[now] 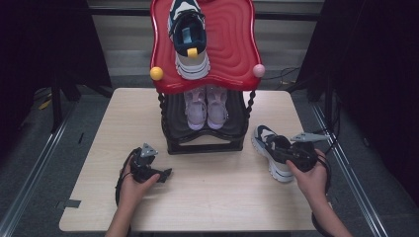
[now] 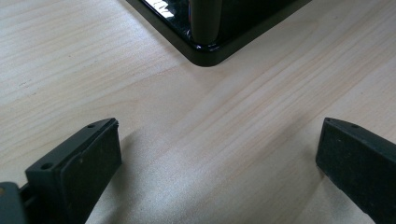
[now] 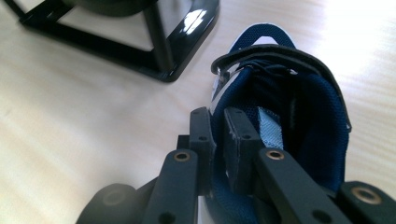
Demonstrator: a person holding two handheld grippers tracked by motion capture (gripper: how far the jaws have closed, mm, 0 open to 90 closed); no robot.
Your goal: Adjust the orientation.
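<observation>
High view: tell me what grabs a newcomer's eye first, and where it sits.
The wavy red top shelf of the black shoe rack stands out at the table's far middle, carrying one navy-and-white sneaker. Below it, a pair of pink shoes sits on the lower shelf. At the right, the right gripper is shut on the collar of the matching sneaker on the table.
</observation>
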